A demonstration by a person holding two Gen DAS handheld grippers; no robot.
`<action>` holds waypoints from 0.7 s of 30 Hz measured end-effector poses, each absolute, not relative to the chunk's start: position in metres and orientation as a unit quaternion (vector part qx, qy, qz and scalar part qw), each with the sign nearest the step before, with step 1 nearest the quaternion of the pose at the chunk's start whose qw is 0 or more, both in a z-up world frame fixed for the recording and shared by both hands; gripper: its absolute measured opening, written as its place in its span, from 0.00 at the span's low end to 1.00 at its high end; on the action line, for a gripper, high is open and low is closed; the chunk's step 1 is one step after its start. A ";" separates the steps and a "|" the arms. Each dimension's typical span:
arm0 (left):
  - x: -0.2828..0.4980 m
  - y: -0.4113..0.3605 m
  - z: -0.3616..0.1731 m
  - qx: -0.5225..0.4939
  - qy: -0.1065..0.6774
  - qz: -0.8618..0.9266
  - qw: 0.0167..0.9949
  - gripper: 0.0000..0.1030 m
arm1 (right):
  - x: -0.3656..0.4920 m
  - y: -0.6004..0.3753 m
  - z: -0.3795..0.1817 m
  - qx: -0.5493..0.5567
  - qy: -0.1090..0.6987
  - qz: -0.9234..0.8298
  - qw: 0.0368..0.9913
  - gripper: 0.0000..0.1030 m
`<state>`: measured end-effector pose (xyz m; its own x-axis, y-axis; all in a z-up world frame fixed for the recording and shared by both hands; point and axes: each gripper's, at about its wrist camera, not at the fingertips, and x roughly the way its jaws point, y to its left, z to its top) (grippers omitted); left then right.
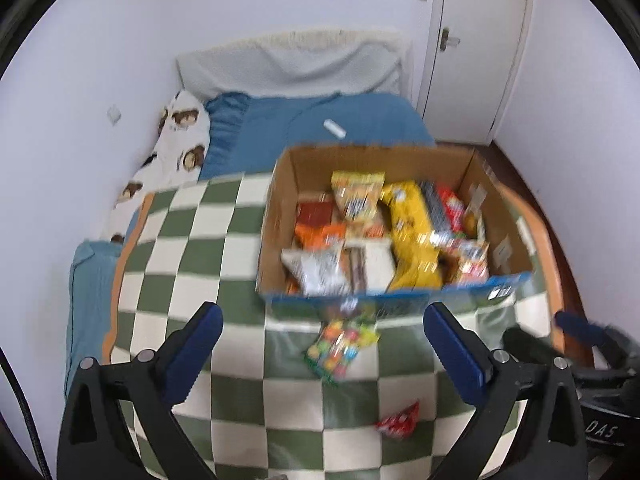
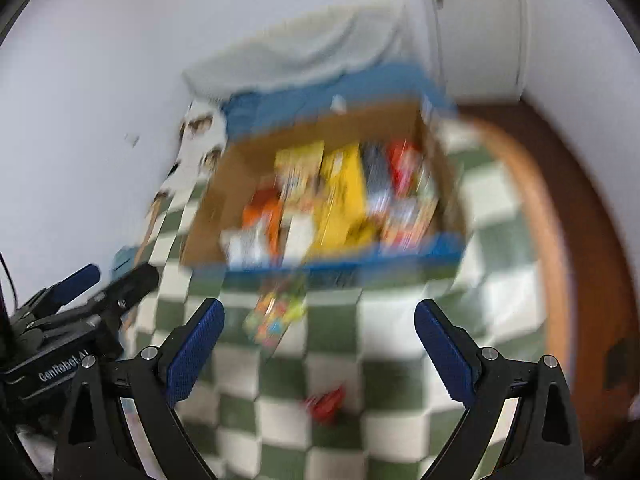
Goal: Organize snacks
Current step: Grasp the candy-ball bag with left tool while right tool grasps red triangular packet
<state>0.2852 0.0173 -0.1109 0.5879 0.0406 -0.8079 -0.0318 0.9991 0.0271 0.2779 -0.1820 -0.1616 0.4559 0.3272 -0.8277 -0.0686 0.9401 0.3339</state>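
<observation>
An open cardboard box holds several snack packs, among them a yellow bag; it also shows blurred in the right wrist view. A multicoloured candy bag lies on the checkered blanket in front of the box, also seen from the right wrist. A small red packet lies nearer me, also in the right wrist view. My left gripper is open and empty above the candy bag. My right gripper is open and empty, and shows at the left view's right edge.
The green and white checkered blanket covers a bed with blue bedding and a patterned pillow. A white wall runs along the left. A door and brown floor lie to the right.
</observation>
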 end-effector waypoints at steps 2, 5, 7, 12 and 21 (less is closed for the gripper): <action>0.280 0.025 -0.131 0.004 0.476 0.027 0.879 1.00 | 0.275 -0.181 -0.196 0.162 0.550 0.128 0.809 0.95; 0.272 0.036 -0.162 0.014 0.510 0.041 0.859 1.00 | 0.265 -0.174 -0.253 0.185 0.606 0.133 0.762 0.82; 0.268 0.043 -0.184 0.026 0.527 0.056 0.848 1.00 | 0.257 -0.167 -0.290 0.190 0.638 0.132 0.734 0.80; 0.267 0.049 -0.226 0.061 0.566 0.070 0.819 1.00 | 0.250 -0.148 -0.341 0.188 0.666 0.131 0.710 0.71; 0.307 0.016 -0.266 0.172 0.583 0.021 0.793 1.00 | 0.247 -0.132 -0.371 0.171 0.662 0.134 0.717 0.33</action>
<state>0.3075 0.0156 -0.2655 0.3185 0.2341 -0.9186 0.1681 0.9397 0.2977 0.2475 -0.1317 -0.3713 0.0878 0.4193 -0.9036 0.0344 0.9053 0.4234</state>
